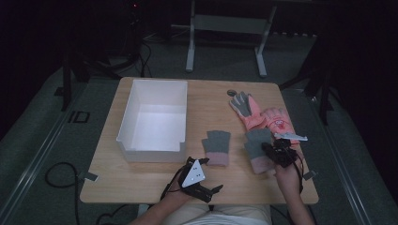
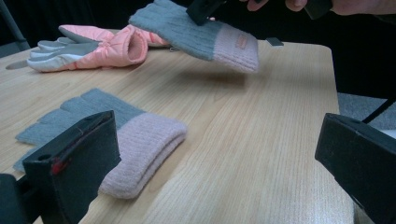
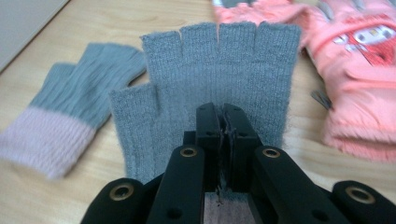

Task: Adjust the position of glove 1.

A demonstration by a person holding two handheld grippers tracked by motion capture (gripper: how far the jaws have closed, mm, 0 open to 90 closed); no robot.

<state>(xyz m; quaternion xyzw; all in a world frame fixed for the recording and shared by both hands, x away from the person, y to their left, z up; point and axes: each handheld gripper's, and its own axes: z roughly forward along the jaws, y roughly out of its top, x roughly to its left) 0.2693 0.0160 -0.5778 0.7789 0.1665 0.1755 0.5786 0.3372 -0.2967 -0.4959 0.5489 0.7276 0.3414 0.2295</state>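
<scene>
My right gripper (image 3: 223, 122) has its fingers (image 3: 208, 126) clenched on the grey fingerless glove (image 3: 210, 74), pinching the knit near the middle of the palm, just above the pink cuff. In the right gripper view the glove spreads out past the pinch, four short finger stubs pointing away from me and the thumb stub off to the left. In the left gripper view that same glove hangs clear of the bench (image 2: 261, 140), tilted, with its shadow on the wood below it and the pink cuff nearest the camera. In the high view I see it at the right front of the bench, under my right hand (image 1: 287, 174).

Its mate, the second grey glove (image 2: 93, 126), lies flat on the bench near the middle, cuff towards me. My left gripper (image 2: 224, 154) hovers low at the front edge with its fingers (image 2: 74, 163) released, spread wide with nothing between them; the flat glove lies just beyond the left-hand finger in that view.

A pair of pink gloves (image 1: 263, 117) rests farther back on the right, and a white box (image 1: 152, 117) stands on the left half.
</scene>
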